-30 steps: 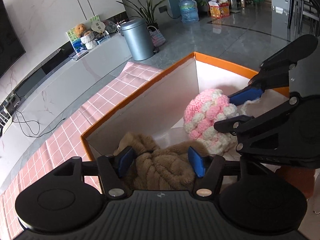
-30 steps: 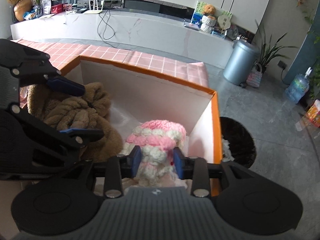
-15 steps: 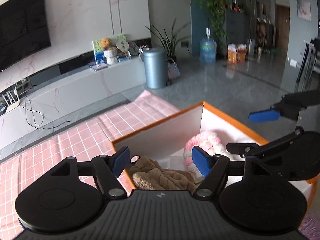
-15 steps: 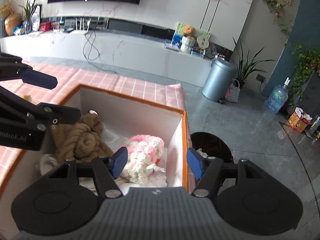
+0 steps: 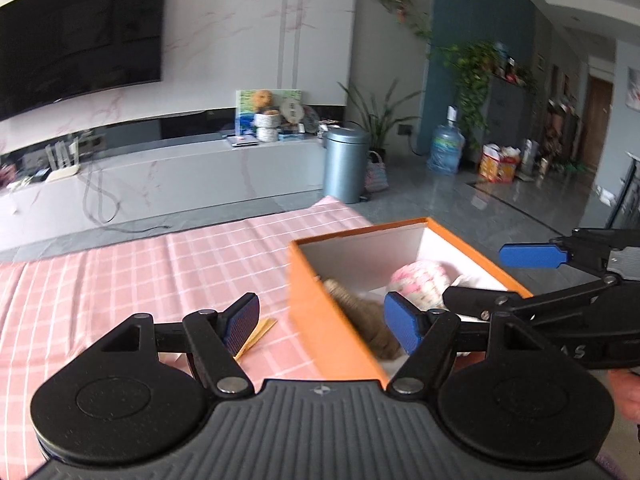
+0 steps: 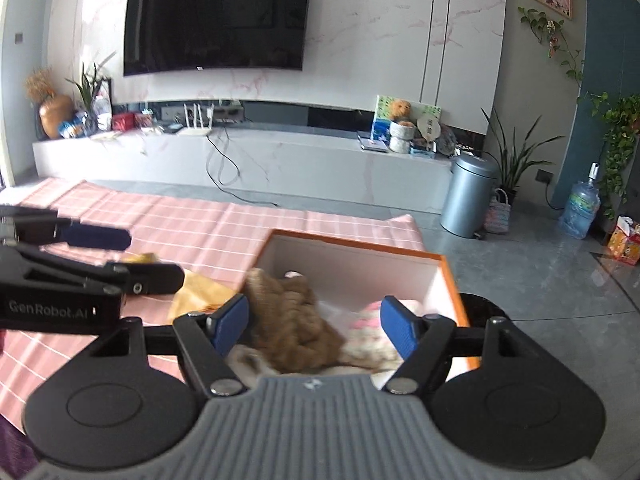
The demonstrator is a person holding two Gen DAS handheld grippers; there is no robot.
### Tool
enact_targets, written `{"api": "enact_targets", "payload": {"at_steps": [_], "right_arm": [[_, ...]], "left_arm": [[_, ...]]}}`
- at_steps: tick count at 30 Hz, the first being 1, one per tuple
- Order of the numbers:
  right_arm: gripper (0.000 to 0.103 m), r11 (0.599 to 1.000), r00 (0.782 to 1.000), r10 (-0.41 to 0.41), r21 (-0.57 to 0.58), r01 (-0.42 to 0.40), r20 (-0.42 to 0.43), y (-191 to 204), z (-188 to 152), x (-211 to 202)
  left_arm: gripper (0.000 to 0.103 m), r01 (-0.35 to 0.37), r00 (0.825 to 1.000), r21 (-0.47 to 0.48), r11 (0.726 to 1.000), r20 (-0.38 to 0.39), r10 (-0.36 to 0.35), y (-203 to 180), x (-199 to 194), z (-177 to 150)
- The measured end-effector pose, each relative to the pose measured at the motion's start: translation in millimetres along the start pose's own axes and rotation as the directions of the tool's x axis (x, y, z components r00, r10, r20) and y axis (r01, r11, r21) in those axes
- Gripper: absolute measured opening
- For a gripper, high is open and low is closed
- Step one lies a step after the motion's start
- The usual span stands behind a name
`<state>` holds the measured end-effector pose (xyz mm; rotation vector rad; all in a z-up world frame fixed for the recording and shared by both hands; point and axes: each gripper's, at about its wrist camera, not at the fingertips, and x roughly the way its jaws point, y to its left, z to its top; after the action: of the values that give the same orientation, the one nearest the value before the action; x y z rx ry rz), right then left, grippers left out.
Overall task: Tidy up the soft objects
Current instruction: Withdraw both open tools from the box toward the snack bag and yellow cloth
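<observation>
living room, pink checked table (image 5: 120, 280). on it, orange box (image 5: 332, 332) holding brown knit (image 6: 292, 320) and pink-white knit (image 5: 420, 280). left claw (image 5: 320, 320) spread wide, empty. right claw (image 6: 312, 324) just widened, empty, above box.

My left gripper (image 5: 322, 320) is tipped gently downward, its two blue-padded fingers (image 5: 240, 322) spread wide with nothing pinched between them. My right gripper (image 6: 314, 322) sits at the same shallow downward angle; its jaws have just been opening, and the pads stand apart, gripping nothing. From the left wrist view, the right gripper (image 5: 500, 276) reaches in from three o'clock, one blue finger well above the other. From the right wrist view, the left gripper (image 6: 132, 258) comes in from nine o'clock, likewise spread. A bit of my hand (image 5: 626, 392) shows at four o'clock behind the right gripper's body.
</observation>
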<state>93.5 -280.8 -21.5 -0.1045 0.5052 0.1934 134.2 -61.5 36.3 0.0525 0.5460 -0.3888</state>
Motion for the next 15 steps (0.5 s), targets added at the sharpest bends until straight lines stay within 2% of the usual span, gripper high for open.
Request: {"api": "enact_targets", "payload": {"at_steps": [7,11,15], "right_arm": [[0.073,0.999,0.999,0.035,0.036,-0.036,0.023,41,-7,-6],[0.073,0.995,0.996,0.084,0.055,-0.084,0.016,63,-7,-1],[0.073,0.994,0.994,0.113,0.012,-0.113,0.005,90,-14,7]], "left_arm": [[0.085,-0.088,0.996,-0.124,0.988,0.000,0.089,38,-28,-32],[0.085,-0.146,0.989,-0.212,0.966,-0.017,0.145,64,-39,-52],[0.086,-0.172,0.985,-0.278,0.945,-0.023,0.173,91,-49,-70]]}}
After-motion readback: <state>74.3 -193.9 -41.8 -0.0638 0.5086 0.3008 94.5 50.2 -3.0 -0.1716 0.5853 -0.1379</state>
